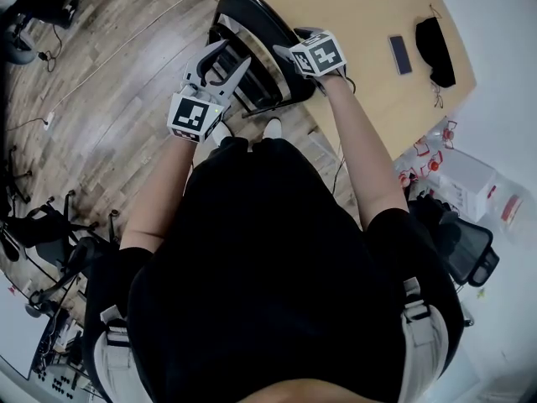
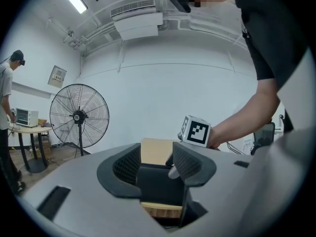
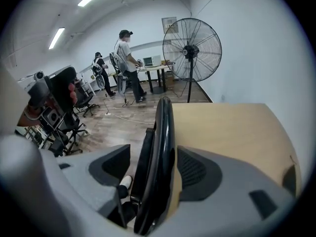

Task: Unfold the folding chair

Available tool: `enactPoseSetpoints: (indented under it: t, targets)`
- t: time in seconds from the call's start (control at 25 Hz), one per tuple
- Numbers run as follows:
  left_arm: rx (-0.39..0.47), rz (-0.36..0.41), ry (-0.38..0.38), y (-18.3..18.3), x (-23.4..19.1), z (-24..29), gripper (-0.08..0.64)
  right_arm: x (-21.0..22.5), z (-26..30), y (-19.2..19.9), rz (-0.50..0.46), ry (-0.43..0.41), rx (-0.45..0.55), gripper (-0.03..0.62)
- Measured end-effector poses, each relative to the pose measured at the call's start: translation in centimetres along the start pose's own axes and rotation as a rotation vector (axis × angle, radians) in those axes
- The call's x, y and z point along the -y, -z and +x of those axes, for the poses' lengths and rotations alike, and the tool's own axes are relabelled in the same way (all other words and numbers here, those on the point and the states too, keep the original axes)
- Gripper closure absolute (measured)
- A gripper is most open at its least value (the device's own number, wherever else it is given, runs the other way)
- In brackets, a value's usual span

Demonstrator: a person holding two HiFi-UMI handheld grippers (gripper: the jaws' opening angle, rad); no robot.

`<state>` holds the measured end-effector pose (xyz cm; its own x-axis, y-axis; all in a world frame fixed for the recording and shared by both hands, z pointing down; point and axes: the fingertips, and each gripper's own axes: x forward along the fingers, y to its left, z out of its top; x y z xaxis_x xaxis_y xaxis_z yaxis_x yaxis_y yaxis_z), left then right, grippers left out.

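A: Big stuff first, quick.
B: Wood floor point(image 1: 109, 82). Pale wooden table point(image 1: 352, 15) at the top of the head view.
A: Task thing?
B: Black folding chair point(image 1: 256, 32), not unfolded yet. It stands upright on the floor right in front of the person, its top at the table's near edge. Can't tell if it touches the table.
A: Anything else large?
B: Pedestal fan point(image 3: 191, 48) by the white wall, in the right gripper view.
A: Grippers?
B: Left gripper point(image 1: 232, 57) is at the chair's left side, pointing about level. In its own view a black part of the chair point(image 2: 158, 184) fills the gap between the pads, with both pads against it. So it's clamped on the chair.
A: Right one?
B: Right gripper point(image 1: 284, 57) sits over the chair's top from the right, tilted downward. Jaws are apart and the chair's glossy rim point(image 3: 160, 142) stands between them. There's a sliver of gap on each side, so nothing is squeezed.
A: Small stuff?
B: Dark phone point(image 1: 400, 54) lying flat on the table, well apart from the chair.
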<state>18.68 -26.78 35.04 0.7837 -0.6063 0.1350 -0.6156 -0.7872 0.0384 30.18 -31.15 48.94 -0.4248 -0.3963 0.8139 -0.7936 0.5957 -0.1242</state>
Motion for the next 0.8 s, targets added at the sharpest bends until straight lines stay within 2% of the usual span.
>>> enactPoseSetpoints:
  t: [0.44, 0.64, 0.8]
  targets:
    - [0.004, -0.023, -0.025, 0.8, -1.8, 0.2, 0.36, 1.6, 3.6, 3.4, -0.033, 0.012, -0.279, 0.311]
    - [0.001, -0.025, -0.041, 0.8, -2.1, -0.3, 0.36, 1.7, 3.9, 3.6, -0.011, 0.0, -0.304, 0.385]
    - [0.0, -0.035, -0.061, 0.8, -2.6, -0.8, 0.36, 1.5, 4.3, 3.1, -0.015, -0.014, -0.32, 0.397]
